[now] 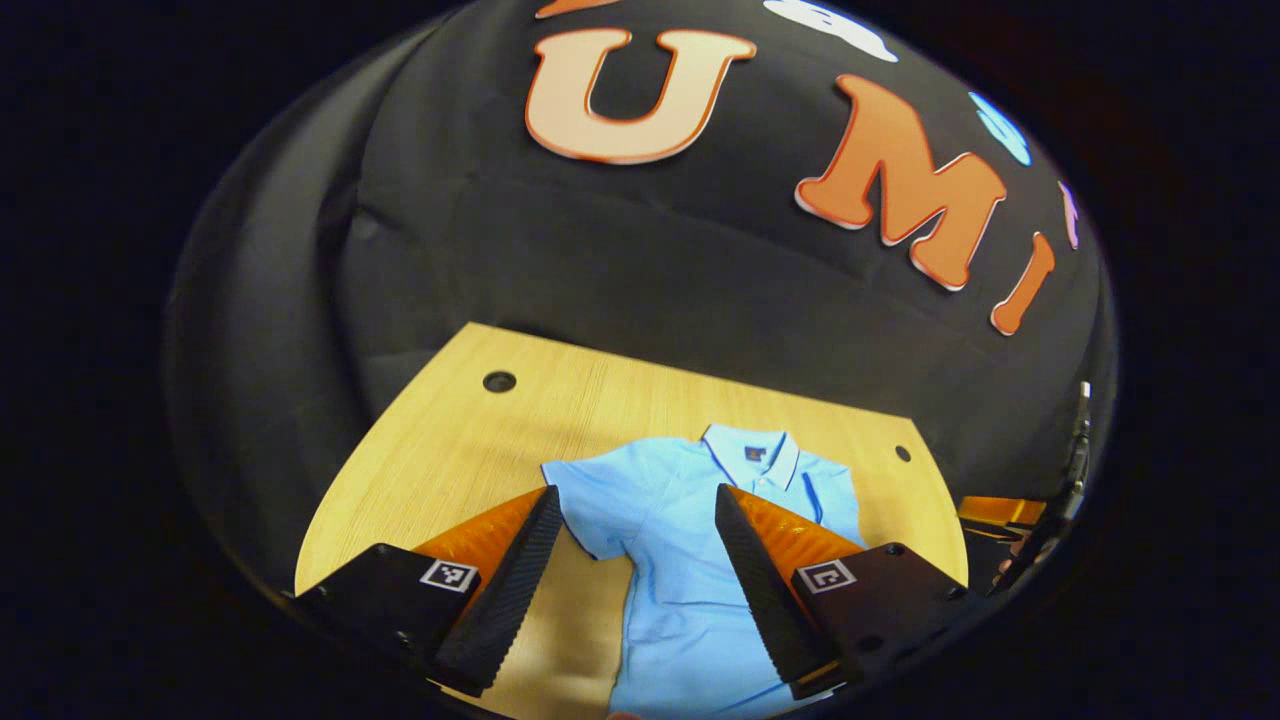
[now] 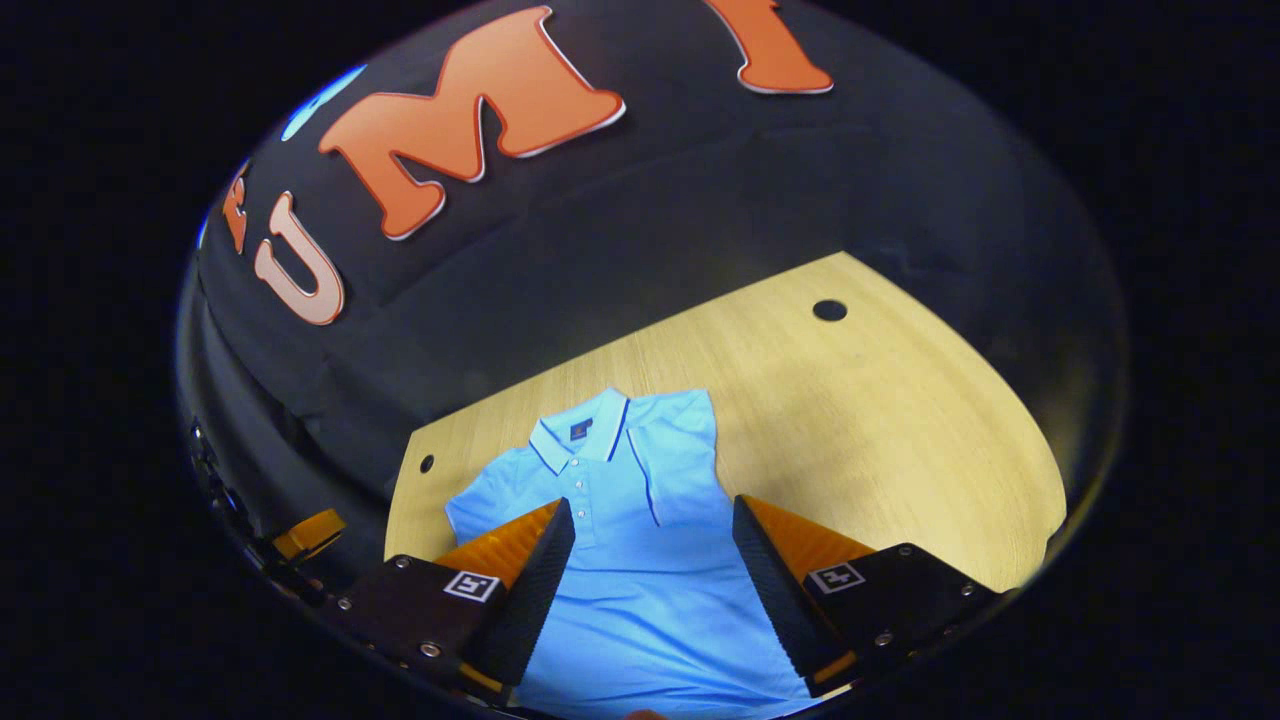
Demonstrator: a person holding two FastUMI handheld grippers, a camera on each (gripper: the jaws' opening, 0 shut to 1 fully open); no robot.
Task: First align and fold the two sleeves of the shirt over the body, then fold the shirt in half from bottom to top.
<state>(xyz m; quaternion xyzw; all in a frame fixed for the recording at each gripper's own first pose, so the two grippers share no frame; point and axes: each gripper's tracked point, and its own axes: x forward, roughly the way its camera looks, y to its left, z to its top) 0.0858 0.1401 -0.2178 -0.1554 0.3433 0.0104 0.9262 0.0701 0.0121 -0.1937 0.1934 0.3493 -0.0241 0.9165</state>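
A light blue polo shirt (image 1: 690,560) lies flat on the wooden table (image 1: 450,450), collar (image 1: 750,450) toward the far wall. In the left gripper view one short sleeve (image 1: 585,500) spreads out sideways on the wood, while the other sleeve (image 1: 825,495) lies folded over the body. My left gripper (image 1: 636,495) hangs open above the spread sleeve and chest, holding nothing. In the right gripper view the shirt (image 2: 650,600) shows the folded sleeve (image 2: 680,450) beside the collar (image 2: 580,430). My right gripper (image 2: 653,503) is open over the chest, with nothing between its fingers.
The table (image 2: 900,420) has bare wood on both sides of the shirt and small round holes (image 1: 498,381) (image 2: 829,310) near its far corners. Black cloth walls close in behind it. An orange and black piece (image 1: 995,520) (image 2: 310,532) sits at the table's edge.
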